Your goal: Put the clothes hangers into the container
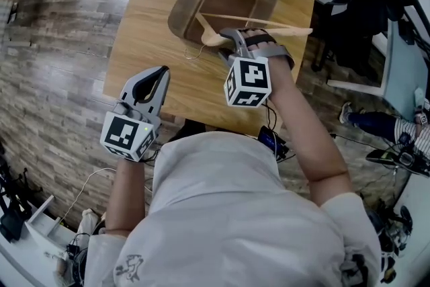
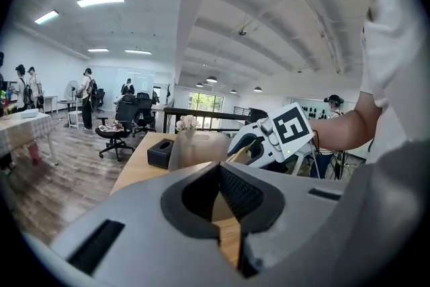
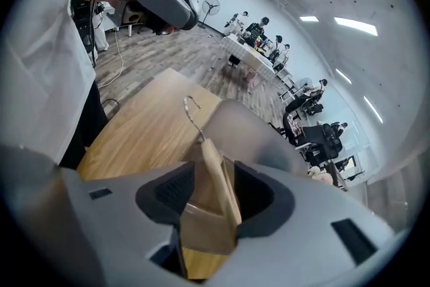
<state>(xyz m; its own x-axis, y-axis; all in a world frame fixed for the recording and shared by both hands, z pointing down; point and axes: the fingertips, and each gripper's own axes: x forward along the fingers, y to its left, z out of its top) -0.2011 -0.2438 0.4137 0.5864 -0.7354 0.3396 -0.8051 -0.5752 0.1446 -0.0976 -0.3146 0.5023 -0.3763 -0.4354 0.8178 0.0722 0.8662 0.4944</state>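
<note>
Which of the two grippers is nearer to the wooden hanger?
Right. The right gripper has the wooden hanger between its open jaws, over the near rim of the container. The left gripper is apart from it, back at the table's near edge.

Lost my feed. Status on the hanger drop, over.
Left tongs shut, empty. Right tongs open, wooden hanger between them over the container. Nothing in the way.

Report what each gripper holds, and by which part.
Nothing is gripped. The pale wooden clothes hanger stands loose between the right gripper's open jaws; the left gripper is shut, empty.
</note>
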